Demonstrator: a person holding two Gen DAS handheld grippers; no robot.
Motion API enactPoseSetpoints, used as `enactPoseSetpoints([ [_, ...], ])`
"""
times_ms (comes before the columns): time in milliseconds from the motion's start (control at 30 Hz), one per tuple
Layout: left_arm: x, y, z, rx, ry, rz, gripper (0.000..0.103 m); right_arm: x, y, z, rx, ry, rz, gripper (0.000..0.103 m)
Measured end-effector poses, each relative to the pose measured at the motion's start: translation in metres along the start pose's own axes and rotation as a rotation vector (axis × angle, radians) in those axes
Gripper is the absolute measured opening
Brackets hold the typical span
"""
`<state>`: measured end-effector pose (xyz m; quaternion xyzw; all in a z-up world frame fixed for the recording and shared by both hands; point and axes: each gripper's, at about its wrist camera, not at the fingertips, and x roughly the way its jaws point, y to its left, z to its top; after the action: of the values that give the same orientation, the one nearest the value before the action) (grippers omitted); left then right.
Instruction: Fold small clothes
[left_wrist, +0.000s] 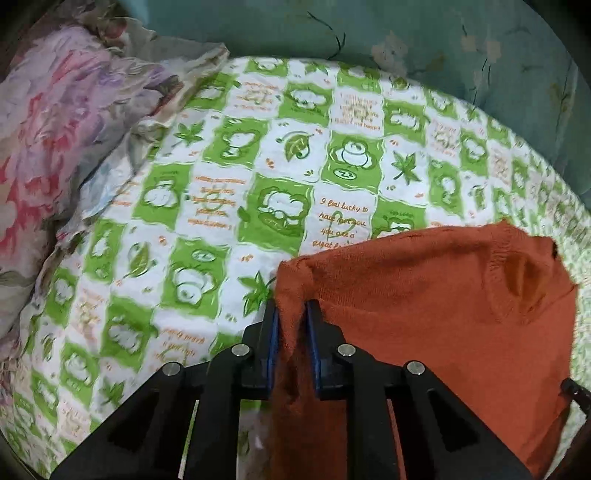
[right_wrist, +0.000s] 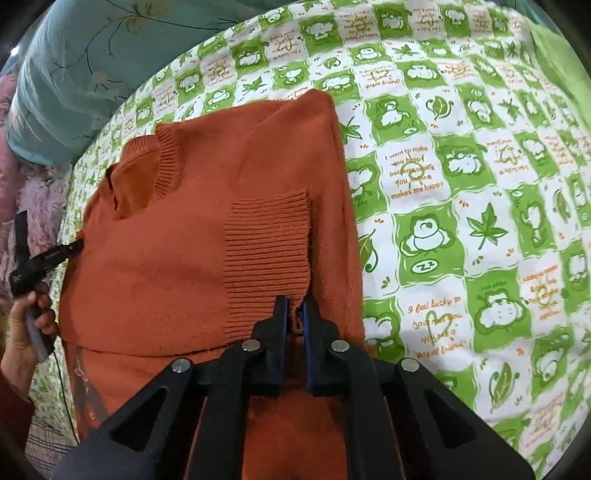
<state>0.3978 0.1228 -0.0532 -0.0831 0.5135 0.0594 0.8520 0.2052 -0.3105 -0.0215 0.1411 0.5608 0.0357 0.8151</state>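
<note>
A small rust-orange knit sweater (right_wrist: 177, 236) lies on the green and white printed bed sheet (right_wrist: 461, 206), its ribbed neck toward the far left and a ribbed cuff (right_wrist: 266, 254) folded over its front. My right gripper (right_wrist: 294, 310) is shut on the sweater's knit just below the cuff. My left gripper (left_wrist: 291, 314) is shut on a pinched fold at the sweater's (left_wrist: 443, 295) left edge and shows at the left of the right wrist view (right_wrist: 75, 248).
A floral quilt (left_wrist: 55, 129) is bunched at the left of the bed. A teal flowered pillow (left_wrist: 443, 44) lies along the far edge. The sheet (left_wrist: 221, 184) stretches out beyond the sweater. The person's hand (right_wrist: 26, 325) holds the left gripper.
</note>
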Motion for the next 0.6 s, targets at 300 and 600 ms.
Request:
enactPoseSetpoints([
  [300, -0.071, 0.01, -0.08, -0.015, 0.015, -0.113, 0.027, -0.048, 0.015, -0.034, -0.061, -0.03, 0.037, 0.038],
  [600, -0.123, 0.022, -0.194, -0.043, 0.079, -0.157, 0.039, -0.067, 0.048, -0.09, -0.11, -0.004, 0.051, 0.038],
])
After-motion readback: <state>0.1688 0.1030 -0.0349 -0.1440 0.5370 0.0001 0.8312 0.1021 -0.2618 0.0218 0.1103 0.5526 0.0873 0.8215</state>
